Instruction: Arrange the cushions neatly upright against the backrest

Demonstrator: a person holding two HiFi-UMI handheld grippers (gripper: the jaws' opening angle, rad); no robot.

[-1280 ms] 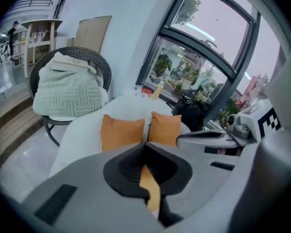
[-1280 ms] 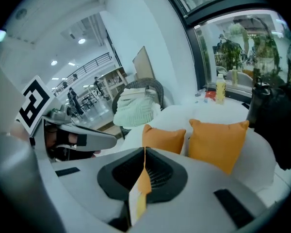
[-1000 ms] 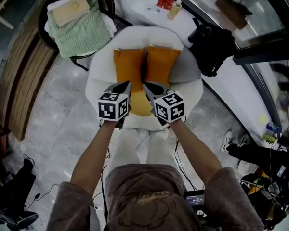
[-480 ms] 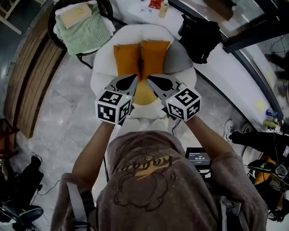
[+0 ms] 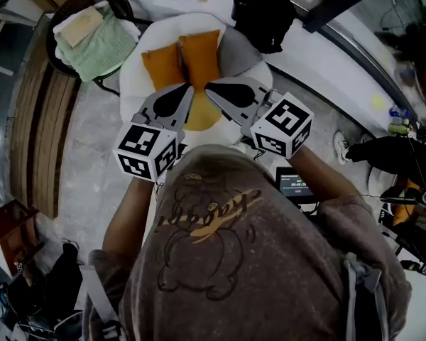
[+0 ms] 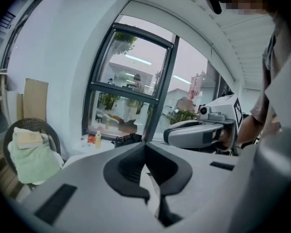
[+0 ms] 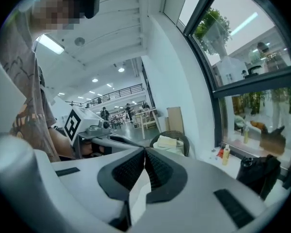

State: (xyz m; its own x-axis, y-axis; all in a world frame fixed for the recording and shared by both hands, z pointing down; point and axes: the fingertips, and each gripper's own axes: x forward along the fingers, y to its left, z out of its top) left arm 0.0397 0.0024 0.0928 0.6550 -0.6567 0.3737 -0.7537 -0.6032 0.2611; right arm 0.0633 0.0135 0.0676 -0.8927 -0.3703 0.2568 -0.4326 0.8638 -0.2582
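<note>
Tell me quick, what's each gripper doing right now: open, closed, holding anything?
Left gripper: closed, holding nothing.
Right gripper: closed, holding nothing.

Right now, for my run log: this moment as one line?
left claw: shut, empty | right claw: shut, empty | orange cushions: upright against backrest | yellow cushion: flat, in front
</note>
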